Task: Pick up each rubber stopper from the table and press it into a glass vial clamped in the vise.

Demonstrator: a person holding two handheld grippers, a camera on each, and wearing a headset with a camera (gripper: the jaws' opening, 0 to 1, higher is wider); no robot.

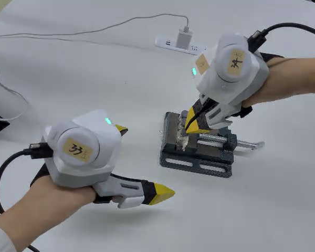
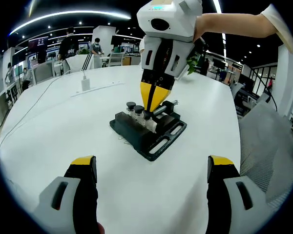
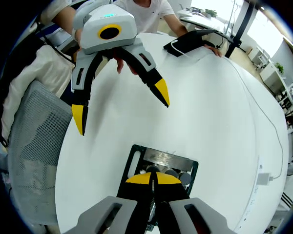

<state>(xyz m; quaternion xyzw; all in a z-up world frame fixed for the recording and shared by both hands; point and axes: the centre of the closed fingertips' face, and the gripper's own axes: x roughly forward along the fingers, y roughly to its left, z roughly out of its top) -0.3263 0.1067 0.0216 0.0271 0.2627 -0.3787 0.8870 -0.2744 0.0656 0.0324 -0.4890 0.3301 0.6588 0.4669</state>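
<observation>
Right claw (image 1: 191, 126), yellow tips pinched together, touches small glass vials (image 2: 138, 114) clamped in the dark metal vise (image 1: 197, 157), seemingly capped with black rubber stoppers (image 2: 131, 104). The left claw (image 3: 121, 108) hangs spread wide above the white counter (image 1: 94, 73).

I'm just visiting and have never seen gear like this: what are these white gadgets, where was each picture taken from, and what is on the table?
No robot here: a person holds two hand grippers, each white with two yellow-tipped jaws. The head view comes from a headset camera looking down; the round pictures come from a camera on each gripper. The left gripper is open and holds nothing. The right gripper is shut, its tips down over a small vise on the white table. The vise clamps a row of little glass vials with dark stoppers. A power strip lies farther back.
</observation>
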